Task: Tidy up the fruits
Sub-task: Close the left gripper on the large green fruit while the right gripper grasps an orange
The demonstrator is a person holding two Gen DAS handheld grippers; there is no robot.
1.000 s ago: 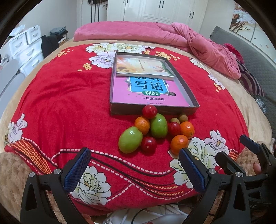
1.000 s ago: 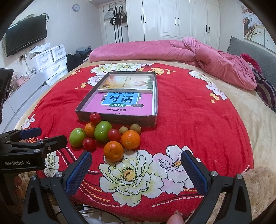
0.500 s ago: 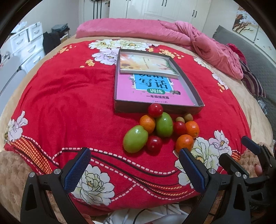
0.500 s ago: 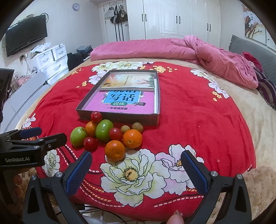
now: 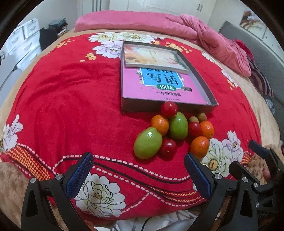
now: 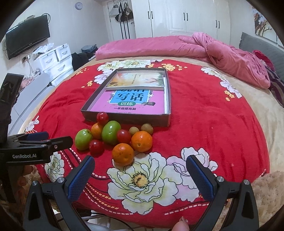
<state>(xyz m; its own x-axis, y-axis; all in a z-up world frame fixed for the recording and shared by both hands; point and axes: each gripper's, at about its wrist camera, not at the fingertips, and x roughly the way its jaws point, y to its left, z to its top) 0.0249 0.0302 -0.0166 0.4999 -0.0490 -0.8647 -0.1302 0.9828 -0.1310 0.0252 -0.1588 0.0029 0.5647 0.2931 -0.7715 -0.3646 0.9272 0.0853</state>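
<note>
A heap of fruit lies on the red flowered blanket (image 5: pixel 71 106) in front of a shallow grey box (image 5: pixel 166 104) holding two books. The heap has two green fruits (image 5: pixel 148 143) (image 6: pixel 111 131), three oranges (image 6: pixel 123 154) (image 6: pixel 141 141), several small red fruits (image 5: pixel 169 108) and two small brownish ones (image 6: pixel 147 128). My left gripper (image 5: pixel 138 175) is open and empty, just short of the nearest green fruit. My right gripper (image 6: pixel 140 177) is open and empty, just short of the nearest orange. The left gripper also appears at the left of the right wrist view (image 6: pixel 42 140).
A rumpled pink duvet (image 6: pixel 213 48) lies across the far side of the bed. White drawers (image 6: pixel 53 60) and a wall television (image 6: pixel 26 35) stand to the left, wardrobes (image 6: pixel 177 16) at the back. The bed's near edge drops off under both grippers.
Both grippers have moved a little forward toward the fruit heap, which now looks larger and nearer. Both stay open; the fruit has not moved.
</note>
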